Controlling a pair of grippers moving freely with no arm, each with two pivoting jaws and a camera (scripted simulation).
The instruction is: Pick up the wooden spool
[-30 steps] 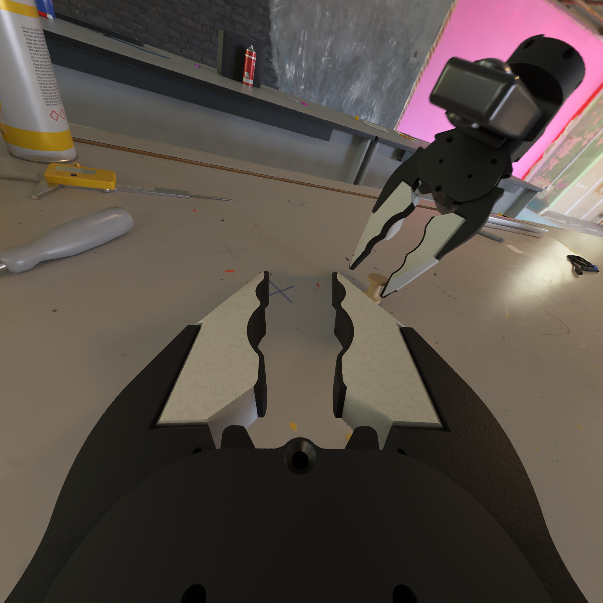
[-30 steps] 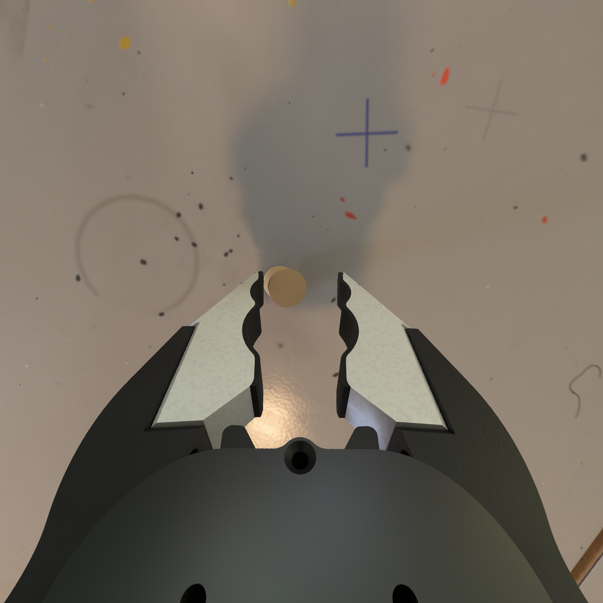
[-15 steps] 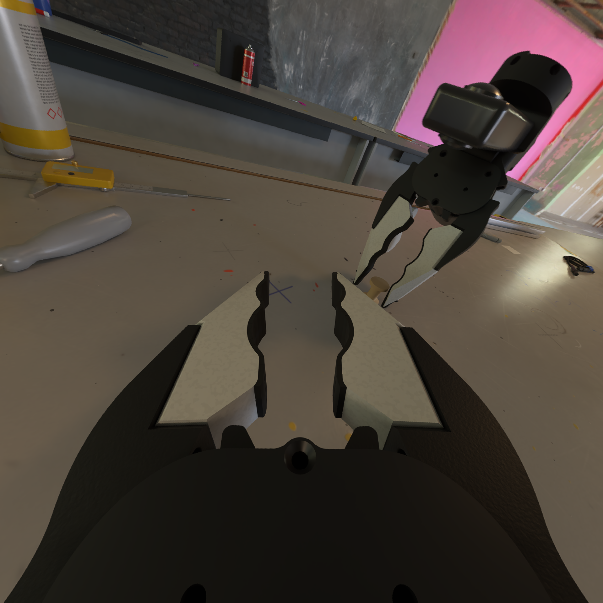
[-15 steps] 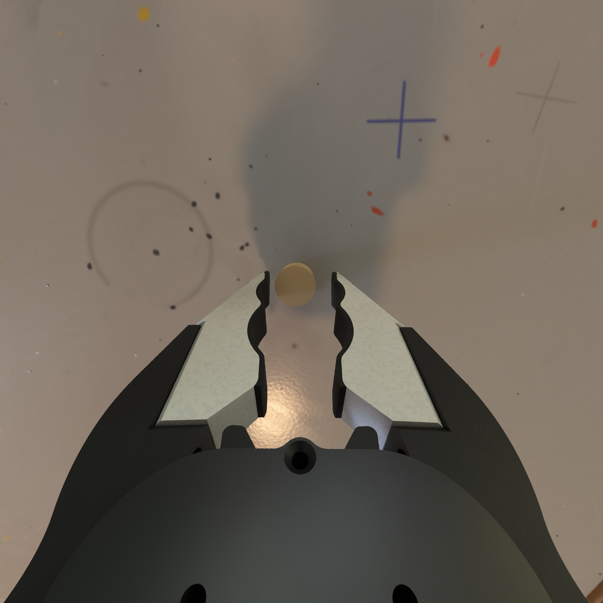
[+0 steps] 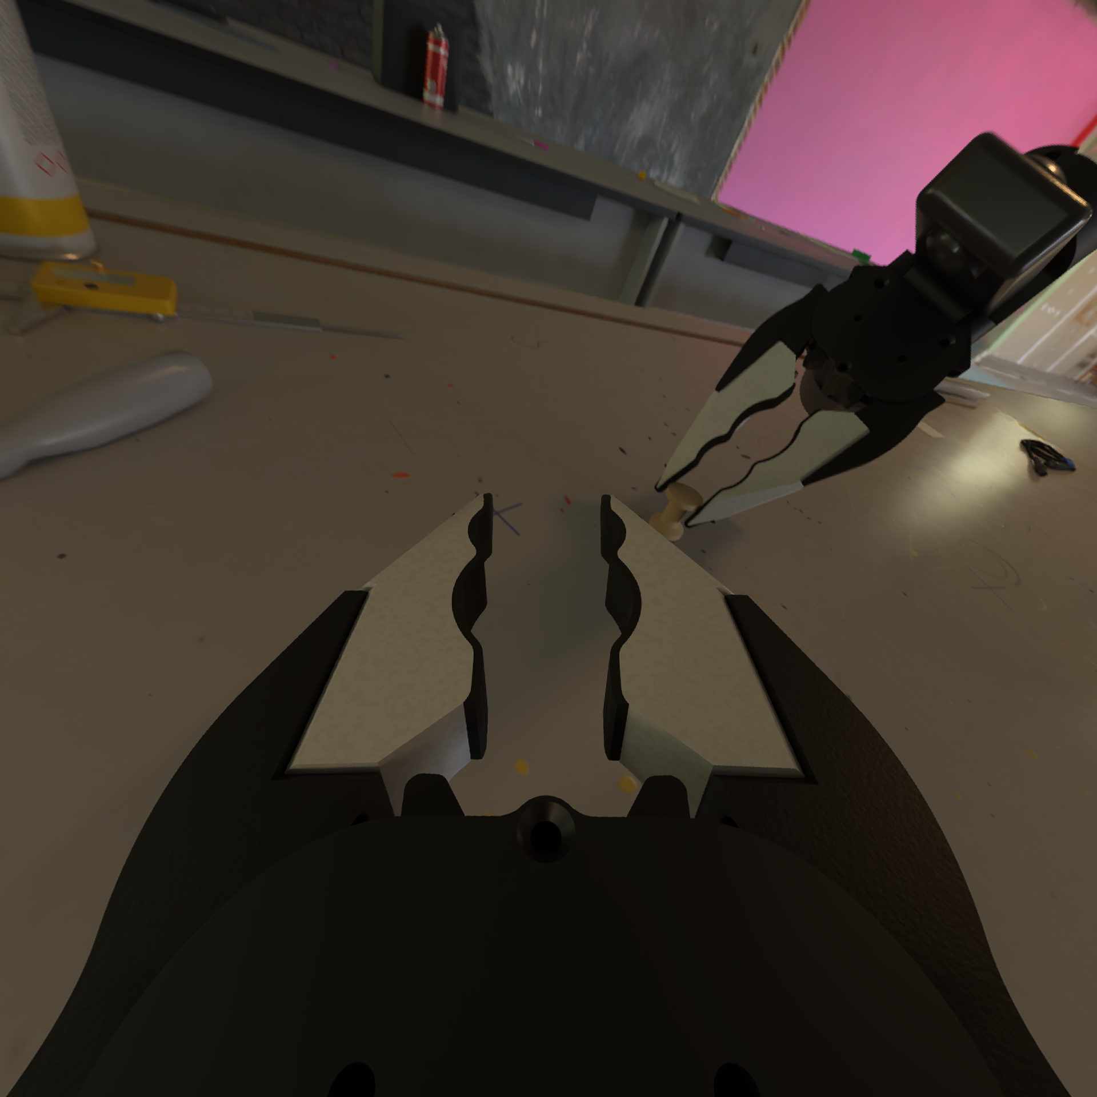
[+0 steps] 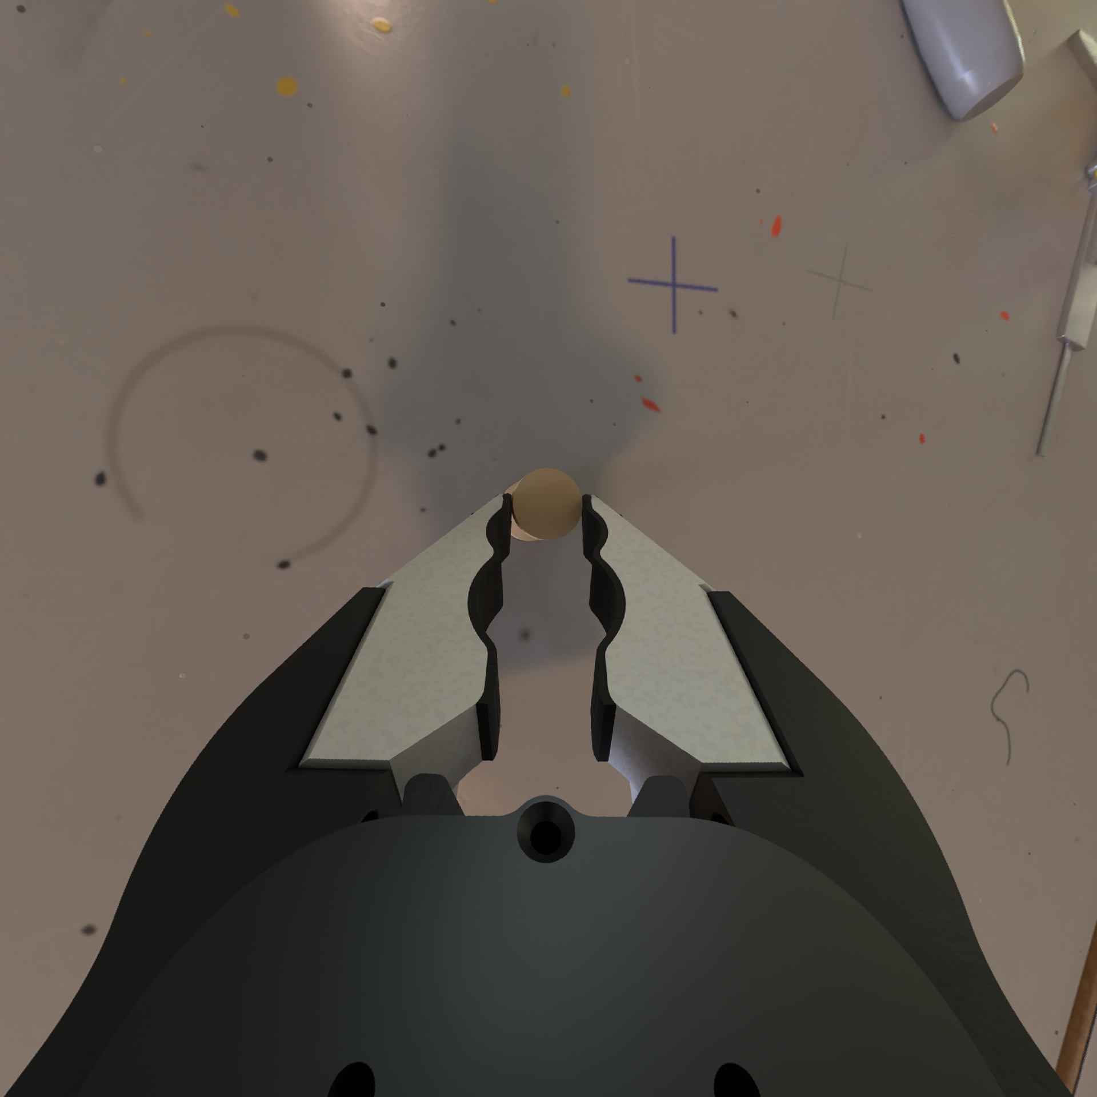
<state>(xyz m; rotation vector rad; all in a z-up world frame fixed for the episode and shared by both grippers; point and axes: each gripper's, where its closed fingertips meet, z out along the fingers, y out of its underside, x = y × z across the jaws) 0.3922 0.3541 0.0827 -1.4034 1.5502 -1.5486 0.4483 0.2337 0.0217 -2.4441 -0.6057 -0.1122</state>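
**Spool pinched at the right jaw tips**

The one wooden spool [image 6: 545, 504] stands tilted on the bench [image 6: 237, 208], caught between the tips of the right gripper [image 6: 545, 504], whose jaws are clamped on its waist. From the left wrist view it sits at about 1 o'clock of the left gripper [image 5: 545, 504], just beside that gripper's right fingertip; those jaws stand apart with nothing between them. Counted: two grippers, one grey handle [image 5: 101, 403], one yellow caliper [image 5: 104, 291], one red can [image 5: 435, 68].

A workshop: paint-flecked workbench [image 5: 237, 534], yellow caliper [image 5: 104, 291], grey tool handle [image 5: 101, 403], red spray can [image 5: 435, 68] on a shelf.
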